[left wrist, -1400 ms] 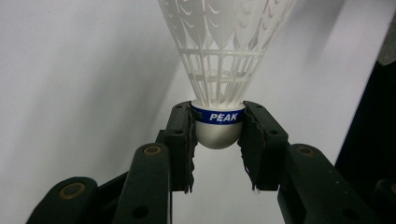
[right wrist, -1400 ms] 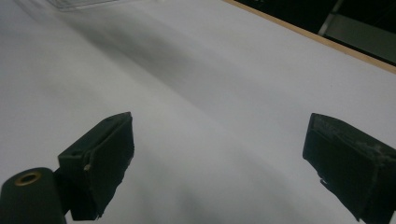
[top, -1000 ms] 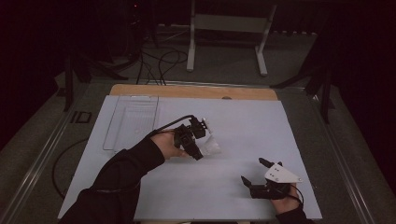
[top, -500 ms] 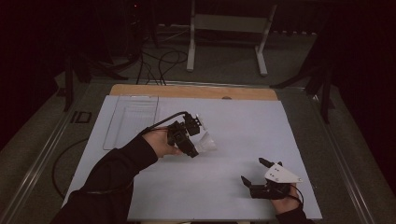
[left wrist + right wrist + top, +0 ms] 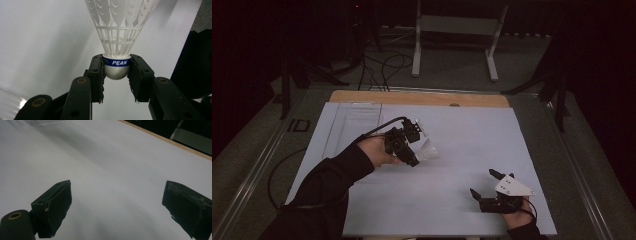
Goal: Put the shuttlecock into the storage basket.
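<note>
A white plastic shuttlecock [image 5: 117, 37] with a blue band reading PEAK around its round cork sits between my left gripper's [image 5: 116, 72] two black pads, which press on the cork from both sides. In the high view the left gripper [image 5: 416, 150] is held above the middle of the white table sheet [image 5: 462, 130], with the shuttlecock's skirt [image 5: 426, 149] pointing right. My right gripper [image 5: 484, 184] rests near the table's front right edge, jaws wide apart, and in its own view [image 5: 117, 207] nothing lies between them.
A clear plastic tube [image 5: 353, 125] lies on the sheet at the back left. A wooden strip [image 5: 422, 97] runs along the table's far edge. Cables [image 5: 382, 62] and a white metal stand [image 5: 457, 30] are on the floor behind.
My left hand has lifted and drifted a little left and toward the back with the shuttlecock still gripped. The right gripper has stayed put.
</note>
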